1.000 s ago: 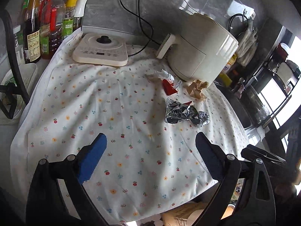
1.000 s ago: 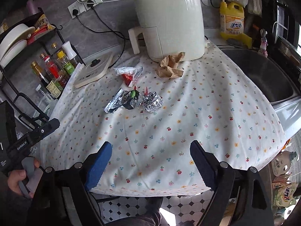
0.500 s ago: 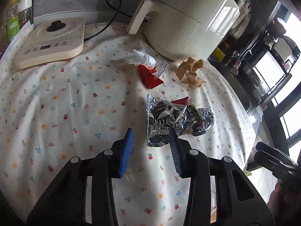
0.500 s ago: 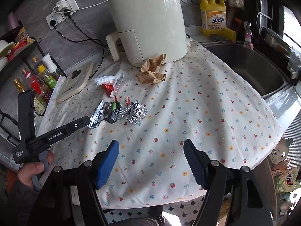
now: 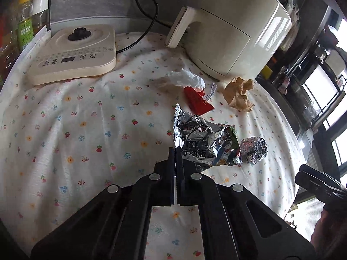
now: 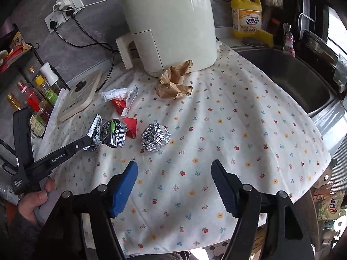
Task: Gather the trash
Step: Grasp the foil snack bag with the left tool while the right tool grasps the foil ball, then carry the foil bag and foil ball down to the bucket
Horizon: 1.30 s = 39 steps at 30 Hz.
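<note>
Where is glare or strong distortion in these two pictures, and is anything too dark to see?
Left wrist view: the window is blown out white, the air fryer carries bright reflections, and the edges bend strongly. Right wrist view: the foil ball glints, the sink is dim, and the corners fall to black.

Looks like a home kitchen, pretty lived-in. There's a counter covered with a flowery cloth (image 6: 238,117), a cream air fryer (image 6: 171,21) sitting at the far side, and a flat cooker base (image 5: 73,52) on the left with its cord running up to wall sockets (image 6: 65,15). On the right is a steel sink (image 6: 288,73), with a yellow dish soap bottle (image 6: 247,19) by its far edge. Far left there's a rack of sauce and oil bottles (image 6: 36,99). Grey stone-look wall (image 6: 91,34) behind it all, black-and-white floor tiles (image 6: 216,249) below the counter edge. Snack wrappers (image 6: 108,132) lie on the cloth too.
</note>
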### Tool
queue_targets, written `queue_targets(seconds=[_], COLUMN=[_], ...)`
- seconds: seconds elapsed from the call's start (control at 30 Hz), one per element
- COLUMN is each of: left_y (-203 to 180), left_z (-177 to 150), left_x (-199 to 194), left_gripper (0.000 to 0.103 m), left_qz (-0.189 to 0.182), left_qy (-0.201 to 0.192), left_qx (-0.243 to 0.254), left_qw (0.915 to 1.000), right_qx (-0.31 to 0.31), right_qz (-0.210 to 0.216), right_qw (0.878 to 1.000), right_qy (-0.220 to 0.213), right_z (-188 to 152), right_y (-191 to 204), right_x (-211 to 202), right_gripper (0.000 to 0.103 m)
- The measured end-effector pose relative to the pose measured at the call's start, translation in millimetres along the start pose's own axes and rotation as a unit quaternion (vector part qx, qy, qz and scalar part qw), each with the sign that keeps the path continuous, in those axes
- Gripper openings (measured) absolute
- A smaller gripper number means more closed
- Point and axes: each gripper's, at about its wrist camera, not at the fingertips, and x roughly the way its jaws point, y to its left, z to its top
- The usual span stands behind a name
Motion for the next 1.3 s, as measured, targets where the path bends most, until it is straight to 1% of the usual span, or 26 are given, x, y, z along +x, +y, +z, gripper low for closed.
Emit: queue_targets(seconds=[0.13, 0.23, 0.3, 0.4, 0.47, 0.5, 0.53, 0.57, 0.63, 0.77, 0.93, 1.07, 1.3], left_y=[20.9, 35.5, 46.0, 62.4, 72.8, 77.0, 81.3, 85.0, 90.2, 92.9, 75.2, 52.7, 10.9], left_z=[-1.3, -6.8, -12.4, -23.5, -32.2, -35.8, -40.1, -44.1, -51.2, -62.7, -71.3, -78.1, -104.7], left_x=[-19.1, -34.9, -46.9, -67.0, -79.0, -84.7, -90.8, -96.9, -108.0, -125.7, -139.0, -144.5, -152.8], left_gripper=[0.002, 0.002, 0.002, 0.002, 0.002, 0.002, 0.002, 0.002, 0.002, 0.002, 0.002, 0.002, 0.002], left_qz=[0.004, 0.017, 0.032, 0.047, 0.060, 0.067, 0.073, 0.078, 0.089, 0.102, 0.104, 0.099, 0.088], left_qy=[-0.010, -0.019, -0.026, -0.038, -0.044, -0.047, -0.050, -0.054, -0.060, -0.071, -0.084, -0.090, -0.084], left_qx=[-0.021, -0.034, -0.047, -0.063, -0.077, -0.083, -0.088, -0.093, -0.102, -0.114, -0.113, -0.104, -0.093], left_qw=[0.9997, 0.9991, 0.9980, 0.9962, 0.9943, 0.9932, 0.9921, 0.9911, 0.9890, 0.9857, 0.9846, 0.9855, 0.9882], right_qx=[-0.014, -0.028, -0.033, -0.036, -0.036, -0.036, -0.035, -0.035, -0.036, -0.041, -0.045, -0.033, -0.025], right_qz=[0.011, 0.018, 0.022, 0.031, 0.035, 0.037, 0.039, 0.042, 0.043, 0.054, 0.064, 0.080, 0.082], right_qw=[1.000, 0.999, 0.999, 0.998, 0.998, 0.998, 0.997, 0.997, 0.997, 0.997, 0.997, 0.996, 0.996], right_qy=[0.011, 0.018, 0.022, 0.032, 0.039, 0.044, 0.049, 0.053, 0.046, 0.034, 0.015, 0.016, 0.014], right_z=[9.3, 16.4, 21.9, 29.0, 32.8, 34.2, 35.5, 36.9, 38.6, 37.5, 26.6, 15.5, -11.3], right_y=[12.7, 21.5, 26.7, 31.0, 32.2, 33.0, 33.3, 34.1, 37.1, 42.3, 36.2, 20.7, -16.4], right_x=[19.6, 35.0, 45.4, 61.9, 73.7, 79.1, 83.8, 87.6, 88.0, 77.7, 47.5, 21.7, -23.0], right_gripper=[0.070, 0.070, 0.070, 0.068, 0.061, 0.052, 0.040, 0.039, 0.038, 0.037, 0.037, 0.037, 0.037])
